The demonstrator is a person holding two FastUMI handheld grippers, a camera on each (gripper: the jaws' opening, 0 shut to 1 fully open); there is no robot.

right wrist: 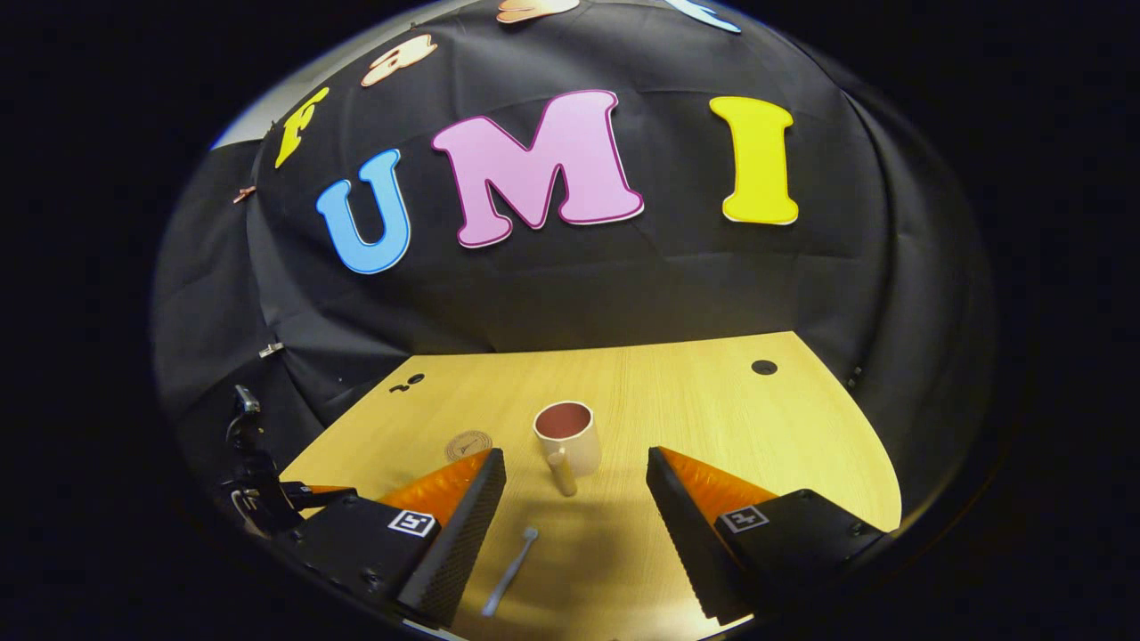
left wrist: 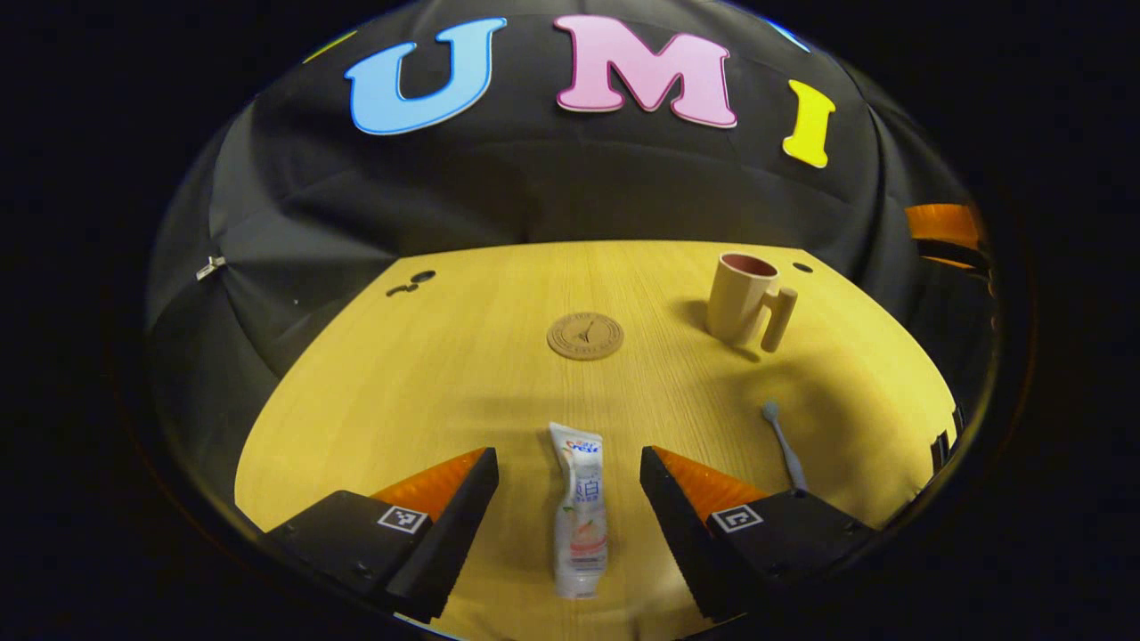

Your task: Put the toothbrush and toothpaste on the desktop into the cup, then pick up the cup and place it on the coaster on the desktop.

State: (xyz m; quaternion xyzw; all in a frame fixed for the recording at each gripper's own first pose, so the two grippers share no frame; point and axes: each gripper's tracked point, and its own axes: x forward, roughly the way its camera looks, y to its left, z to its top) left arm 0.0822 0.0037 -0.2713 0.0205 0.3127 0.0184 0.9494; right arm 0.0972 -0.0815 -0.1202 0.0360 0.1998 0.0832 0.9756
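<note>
White toothpaste tube (left wrist: 579, 512) lying flat between spread left claw (left wrist: 568, 463), right claw (right wrist: 576, 467) spread, beige cup (right wrist: 568, 438) upright

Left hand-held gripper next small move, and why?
Probably lower the left hand-held gripper straight down onto the white toothpaste tube. Its fingers are open on either side of the tube, which lies flat on the wooden desktop, untouched. The beige handled cup stands upright and looks empty.
</note>
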